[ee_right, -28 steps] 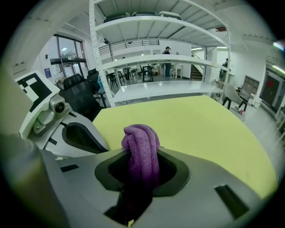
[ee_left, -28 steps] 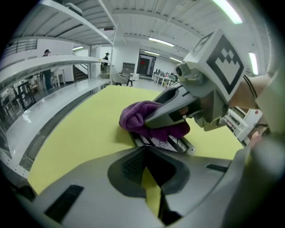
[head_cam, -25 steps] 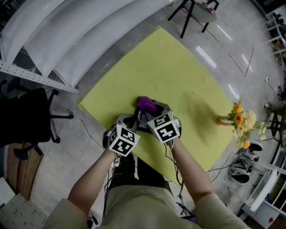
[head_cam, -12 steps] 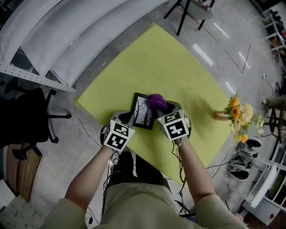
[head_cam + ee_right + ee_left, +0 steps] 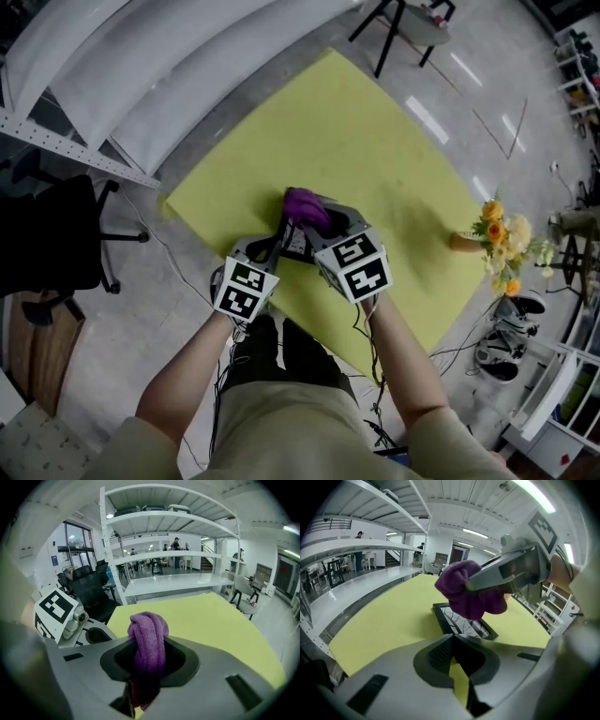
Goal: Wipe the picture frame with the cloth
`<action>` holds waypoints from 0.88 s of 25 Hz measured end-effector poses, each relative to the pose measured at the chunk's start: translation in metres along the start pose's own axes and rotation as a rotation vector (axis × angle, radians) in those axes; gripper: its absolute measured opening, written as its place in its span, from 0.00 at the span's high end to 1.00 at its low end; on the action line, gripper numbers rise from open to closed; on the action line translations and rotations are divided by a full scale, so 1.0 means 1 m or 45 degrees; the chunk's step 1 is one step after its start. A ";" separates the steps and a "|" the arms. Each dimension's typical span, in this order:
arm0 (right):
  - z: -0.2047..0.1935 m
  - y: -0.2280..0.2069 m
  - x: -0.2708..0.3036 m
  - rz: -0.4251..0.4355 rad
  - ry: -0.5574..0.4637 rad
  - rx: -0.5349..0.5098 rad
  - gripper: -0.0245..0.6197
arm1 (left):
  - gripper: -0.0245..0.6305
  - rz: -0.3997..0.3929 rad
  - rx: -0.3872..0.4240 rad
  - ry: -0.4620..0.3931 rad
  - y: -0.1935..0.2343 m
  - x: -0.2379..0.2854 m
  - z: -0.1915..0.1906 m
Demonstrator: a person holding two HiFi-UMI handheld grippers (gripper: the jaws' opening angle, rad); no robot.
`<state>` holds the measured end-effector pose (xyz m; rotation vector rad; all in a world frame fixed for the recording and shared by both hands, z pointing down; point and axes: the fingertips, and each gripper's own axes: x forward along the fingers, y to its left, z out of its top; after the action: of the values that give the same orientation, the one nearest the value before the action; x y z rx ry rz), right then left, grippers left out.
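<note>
Frame: the picture frame [image 5: 461,623] lies on the yellow tabletop [image 5: 375,141], close to the near edge where the person stands, somewhat toward the left corner; in head view the cloth & grippers cover nearly all of it, only a dark strip shows
Cloth: the purple cloth [image 5: 305,208] is bunched and hangs over the frame's far part; it seems to touch the frame, but I cannot confirm contact
Right gripper: the right gripper [image 5: 147,663] is clenched on the cloth, a thick fold stands up between its jaws
Left gripper: the left gripper [image 5: 452,638] has its jaws closed together, nothing thick between them; the frame's near edge runs right up to the tips, so it is maybe nipped or only pressed, I cannot tell which
Just changed: 0.5 s ago the cloth is at the frame's right side and most of the picture inside is open to see; now the cloth is back to the left, over the frame, approx. same place as 1 s ago; the left gripper hardly shifts
Meaning for task: I judge this as one back-and-forth stroke, so wiping is under way, not starting; the middle has passes both ways, corners & border prob. not all yet
Next: prob. another stroke to the right, w/ the left gripper keeping the frame from sliding
Risk: a light frame can slide on the tabletop if the steadying slips
</note>
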<state>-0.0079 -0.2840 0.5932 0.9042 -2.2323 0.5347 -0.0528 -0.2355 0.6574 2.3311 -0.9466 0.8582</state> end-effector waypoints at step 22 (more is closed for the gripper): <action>-0.091 -0.032 -0.015 -0.190 0.214 0.119 0.80 | 0.95 0.012 0.036 0.025 -0.001 0.003 -0.011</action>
<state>0.0623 -0.2459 0.6501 1.0256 -1.9854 0.6256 -0.0544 -0.2298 0.6668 2.3395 -0.9436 0.9023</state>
